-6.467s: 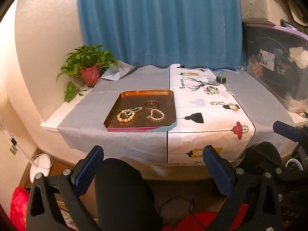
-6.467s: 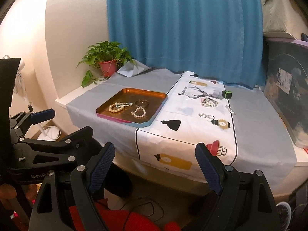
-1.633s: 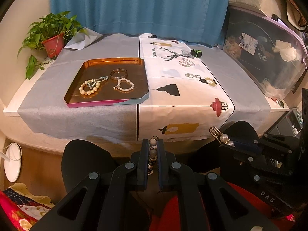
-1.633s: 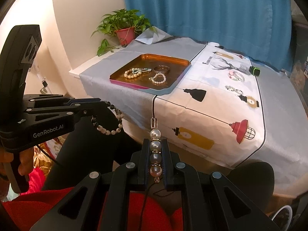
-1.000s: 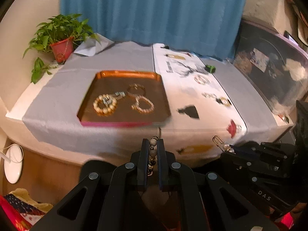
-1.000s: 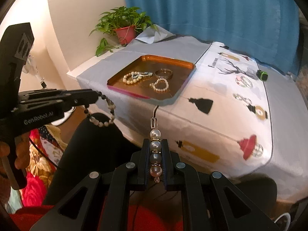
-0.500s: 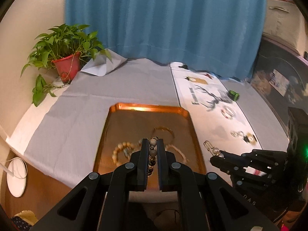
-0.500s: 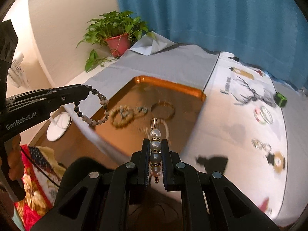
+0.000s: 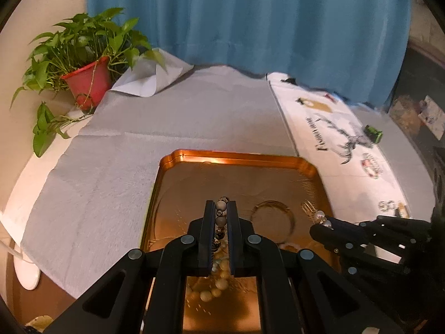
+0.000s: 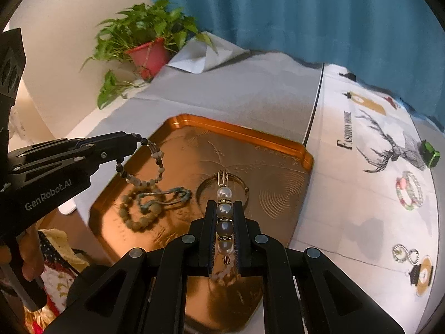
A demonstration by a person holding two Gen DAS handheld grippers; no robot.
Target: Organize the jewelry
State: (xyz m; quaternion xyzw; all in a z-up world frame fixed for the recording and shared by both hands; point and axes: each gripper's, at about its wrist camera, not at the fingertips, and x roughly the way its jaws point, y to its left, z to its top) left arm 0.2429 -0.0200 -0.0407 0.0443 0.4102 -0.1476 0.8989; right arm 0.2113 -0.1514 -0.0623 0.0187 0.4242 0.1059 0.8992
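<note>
- Copper tray [image 10: 281, 150] on the grey cloth [image 9: 194, 117]: inside, a tan bead bracelet [image 10: 141, 217], a teal chain [image 10: 169, 194], a gold bangle [image 9: 274, 217].
- Left gripper [image 9: 221, 222] clamped on a dark-and-pale bead bracelet [image 10: 144, 164], held over the tray.
- Right gripper [image 10: 224, 222] clamped on a pearl clip [image 10: 224, 208], above the tray's middle.
- More rings [image 10: 410, 190] right of the tray, on the printed cloth.

Left gripper [image 9: 221, 208] clamped on a dark-and-pale beaded bracelet [image 9: 221, 217], poised over a copper tray [image 9: 239, 157] on the grey-draped worktop [image 9: 194, 111]. Right gripper [image 9: 324, 224] alongside, pinching a pearl clasp piece [image 9: 317, 214] above a gold bangle [image 9: 274, 217]. Tan bead bracelet [image 9: 214, 290] lying in the tray below (partly hidden). Potted plant [image 9: 83, 64] and blue curtain [image 9: 250, 19] behind.
</note>
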